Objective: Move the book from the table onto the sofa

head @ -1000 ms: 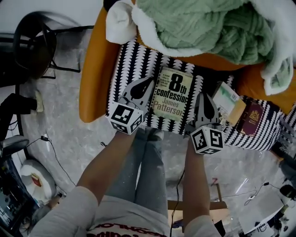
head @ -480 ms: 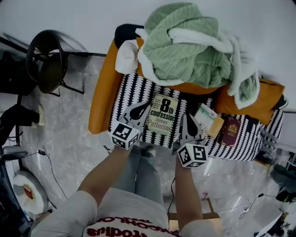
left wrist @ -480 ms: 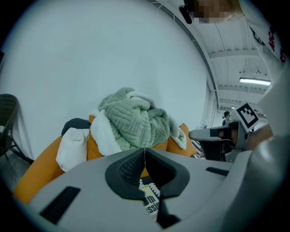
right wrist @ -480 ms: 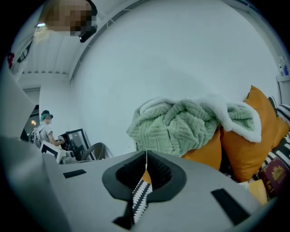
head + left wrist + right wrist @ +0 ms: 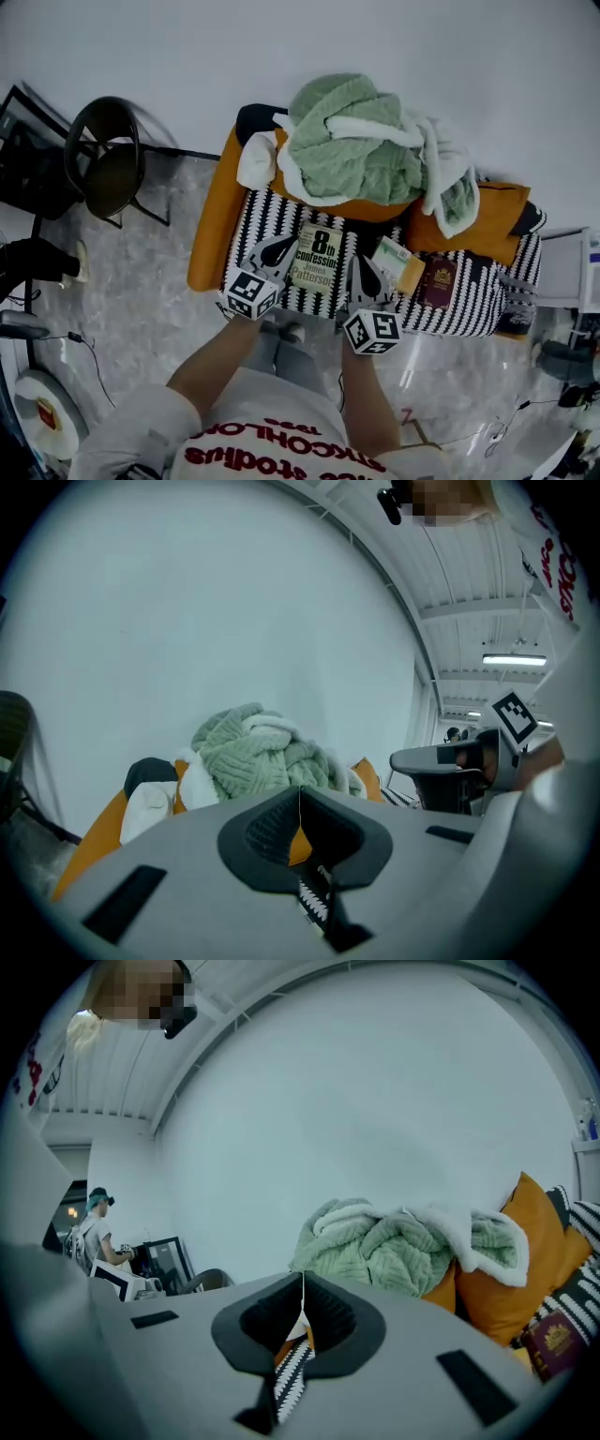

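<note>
We've got the left gripper (image 5: 284, 246) and right gripper (image 5: 357, 267) both shut and empty, flanking the book (image 5: 316, 258) on the sofa (image 5: 212, 220), and a careless swing could knock it off the front edge.

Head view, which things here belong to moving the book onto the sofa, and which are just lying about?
For the job: book, sofa, left gripper and right gripper, both shut and empty.
Lying about: green blanket, maroon booklet, tan book, black chair.
</note>
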### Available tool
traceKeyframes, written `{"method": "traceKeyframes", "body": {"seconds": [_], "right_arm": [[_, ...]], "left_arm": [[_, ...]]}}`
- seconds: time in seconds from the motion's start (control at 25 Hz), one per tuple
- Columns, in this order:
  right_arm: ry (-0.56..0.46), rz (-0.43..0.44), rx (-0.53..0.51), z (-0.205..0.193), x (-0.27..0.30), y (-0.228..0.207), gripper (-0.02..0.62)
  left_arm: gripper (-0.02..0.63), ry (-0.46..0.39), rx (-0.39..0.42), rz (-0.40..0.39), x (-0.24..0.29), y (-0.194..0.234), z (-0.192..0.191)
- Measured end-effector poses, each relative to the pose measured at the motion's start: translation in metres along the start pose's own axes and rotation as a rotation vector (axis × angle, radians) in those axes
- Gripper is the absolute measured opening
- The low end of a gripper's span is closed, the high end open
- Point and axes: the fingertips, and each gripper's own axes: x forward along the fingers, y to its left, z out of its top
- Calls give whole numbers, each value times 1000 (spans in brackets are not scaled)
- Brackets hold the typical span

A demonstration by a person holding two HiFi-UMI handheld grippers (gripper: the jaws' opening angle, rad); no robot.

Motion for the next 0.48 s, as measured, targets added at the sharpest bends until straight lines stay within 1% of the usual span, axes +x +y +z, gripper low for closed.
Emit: {"method": "traceKeyframes", "body": {"seconds": [0.16,0.28,0.36,0.48], "right_arm": [[-39,7,11,21,-28,18,29],[-47,24,-9,33,-43,31,28],[-49,37,-40,39,-57,41,28],[-65,45,-81,51,-76,51,28]], "left_arm": [[20,-10,19,-6,-25,-18,23],[20,-21,22,-12,-43,-28,38],[20,-22,49,-36,-57,-40,44],[20,-30,121,-67,-74,-57,58]]}}
